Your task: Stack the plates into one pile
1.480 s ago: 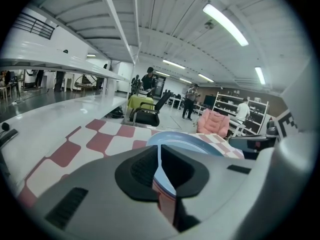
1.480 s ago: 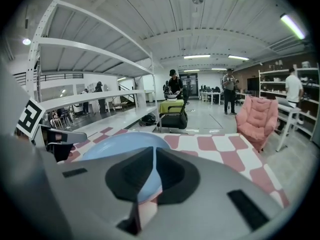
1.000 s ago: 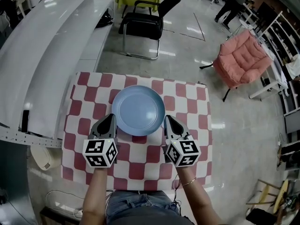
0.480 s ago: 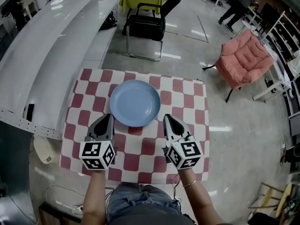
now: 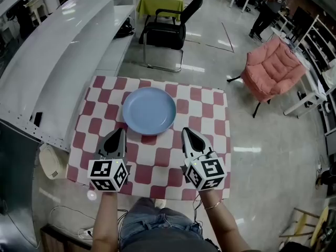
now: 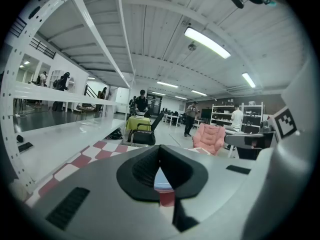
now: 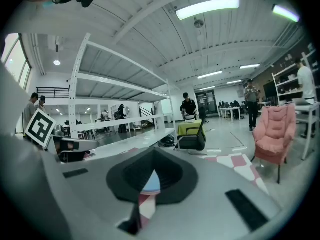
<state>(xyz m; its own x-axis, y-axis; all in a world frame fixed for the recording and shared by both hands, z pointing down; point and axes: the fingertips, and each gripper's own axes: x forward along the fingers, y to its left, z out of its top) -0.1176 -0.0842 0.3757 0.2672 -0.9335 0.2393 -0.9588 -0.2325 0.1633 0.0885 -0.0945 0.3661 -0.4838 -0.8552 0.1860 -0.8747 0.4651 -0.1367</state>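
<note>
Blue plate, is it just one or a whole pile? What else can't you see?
- Blue plate: the head view looks down from above, so any plates underneath are hidden.
- Left gripper view: the left gripper has its own body covering all but a sliver of it.
- Right gripper view: the same, behind the right gripper.

table: red-and-white checkered cloth (image 5: 210,114) covering the tabletop | beyond far edge: black office chair with chrome frame (image 5: 168,30), small table draped in yellow-green cloth (image 5: 159,1) behind it | off far right corner: pink cushioned armchair (image 5: 275,67) | along left edge: long glossy white counter (image 5: 63,51) | underfoot: polished grey floor (image 5: 210,51)
</note>
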